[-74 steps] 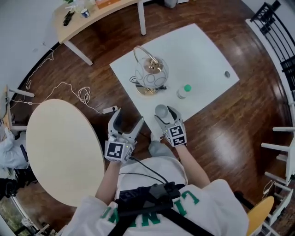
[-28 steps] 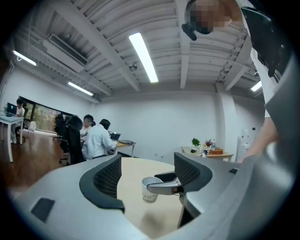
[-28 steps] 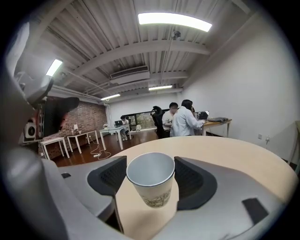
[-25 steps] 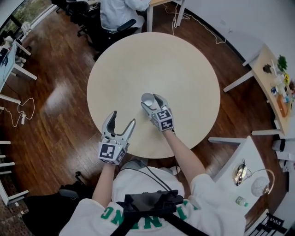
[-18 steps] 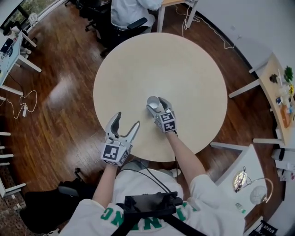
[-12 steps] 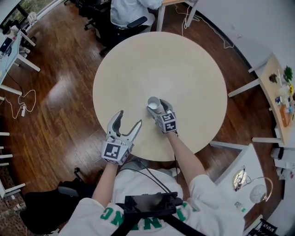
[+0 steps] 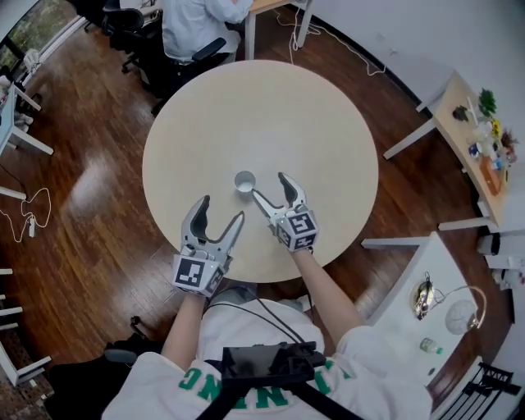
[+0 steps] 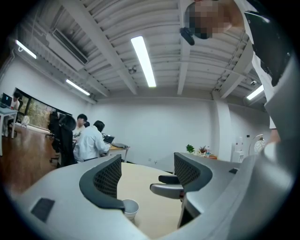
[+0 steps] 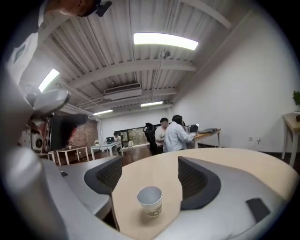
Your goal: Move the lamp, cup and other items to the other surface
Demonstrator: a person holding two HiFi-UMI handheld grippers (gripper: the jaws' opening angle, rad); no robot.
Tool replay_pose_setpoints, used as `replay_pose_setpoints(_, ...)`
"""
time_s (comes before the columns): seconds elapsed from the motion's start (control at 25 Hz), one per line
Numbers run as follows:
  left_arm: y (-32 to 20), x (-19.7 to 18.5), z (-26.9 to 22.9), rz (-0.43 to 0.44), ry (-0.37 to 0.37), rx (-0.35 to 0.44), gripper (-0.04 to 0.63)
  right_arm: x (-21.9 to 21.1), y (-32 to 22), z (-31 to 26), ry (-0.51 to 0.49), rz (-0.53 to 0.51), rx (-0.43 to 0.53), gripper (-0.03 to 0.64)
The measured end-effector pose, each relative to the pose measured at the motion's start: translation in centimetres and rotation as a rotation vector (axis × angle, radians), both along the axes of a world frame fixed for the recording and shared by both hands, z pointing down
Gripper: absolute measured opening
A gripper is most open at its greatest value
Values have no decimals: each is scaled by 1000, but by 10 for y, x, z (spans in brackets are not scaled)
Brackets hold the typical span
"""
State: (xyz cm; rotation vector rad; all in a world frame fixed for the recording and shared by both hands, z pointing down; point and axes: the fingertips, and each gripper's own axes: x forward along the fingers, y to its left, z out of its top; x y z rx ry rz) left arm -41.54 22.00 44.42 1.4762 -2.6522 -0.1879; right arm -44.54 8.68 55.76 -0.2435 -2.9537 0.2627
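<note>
Cup (image 7: 244, 182) is upright on the round table (image 7: 312, 115), mouth up, nothing touching it. It's a white paper cup with a small print on the side, seen in the right gripper view (image 9: 150, 200). Right gripper (image 7: 269, 186) is just on the near right of the cup. Its jaws are wide apart and have just been opening. In its own view (image 9: 150, 177) the cup stands a little ahead of the tips, centred on the gap and clear of both pads, so there's no grip. Left gripper (image 7: 220, 208) is on the near left of the cup, close to the table's near edge. Its jaws are also spread wide with nothing between them. Its own view (image 8: 147, 174) shows the cup (image 8: 129, 208) low by the left jaw, with the right gripper's tips across the gap further back. Lamp (image 7: 447, 303) is well away from the cup, to the right and nearer the person, on the white table (image 7: 410, 262). A green-capped bottle (image 7: 430, 347) lies beside the lamp. A person in a white shirt (image 7: 193, 20) sits at a desk on the far side of the cup.
</note>
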Motion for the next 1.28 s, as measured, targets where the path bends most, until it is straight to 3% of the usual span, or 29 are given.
replay_pose_setpoints(0.24,-38,30,-18,75,-28,6,341,69,-63,-64,-137,180,22,403)
replay_pose_setpoints(0.52,-93,69,-17,186,-55,-11,341,183,-146,-100,-162,424,10,396)
replay_pose_setpoints(0.72,-150,113,-32,290,-92,-18,341,276,-187,-110,-132,605,58,363)
replay_pose_setpoints(0.92,-203,168,-37,420,-99,-23,341,368,-216,-112,-97,819,182,357)
replay_pose_setpoints(1.28,-254,249,-16,629,-132,-25,341,468,-221,-104,-58,1009,167,357)
